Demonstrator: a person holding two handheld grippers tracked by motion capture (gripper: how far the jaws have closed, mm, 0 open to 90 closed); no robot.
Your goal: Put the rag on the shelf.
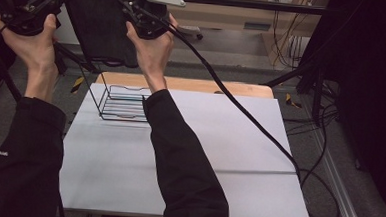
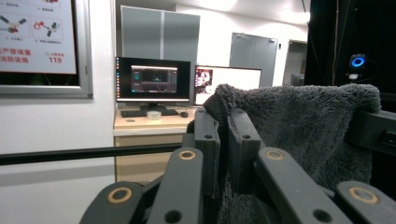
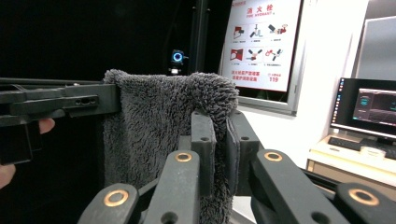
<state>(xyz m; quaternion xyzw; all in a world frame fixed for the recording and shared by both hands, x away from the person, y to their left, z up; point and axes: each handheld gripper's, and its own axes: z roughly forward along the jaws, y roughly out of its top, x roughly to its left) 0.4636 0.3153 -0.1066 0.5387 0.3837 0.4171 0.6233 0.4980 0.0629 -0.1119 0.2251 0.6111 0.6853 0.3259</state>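
High view has one dark grey fluffy towel [image 1: 103, 23] held up in the air above the far edge of the white surface [image 1: 128, 160], stretched between two grippers. Left gripper [image 2: 223, 135] has its fingers clamped on one top corner, right gripper [image 3: 219, 140] is pinched on the other top corner. One black wire rack [image 1: 123, 105] sits on the surface, below the hanging towel. Two monitors [image 2: 153, 79] glow on a desk in the background.
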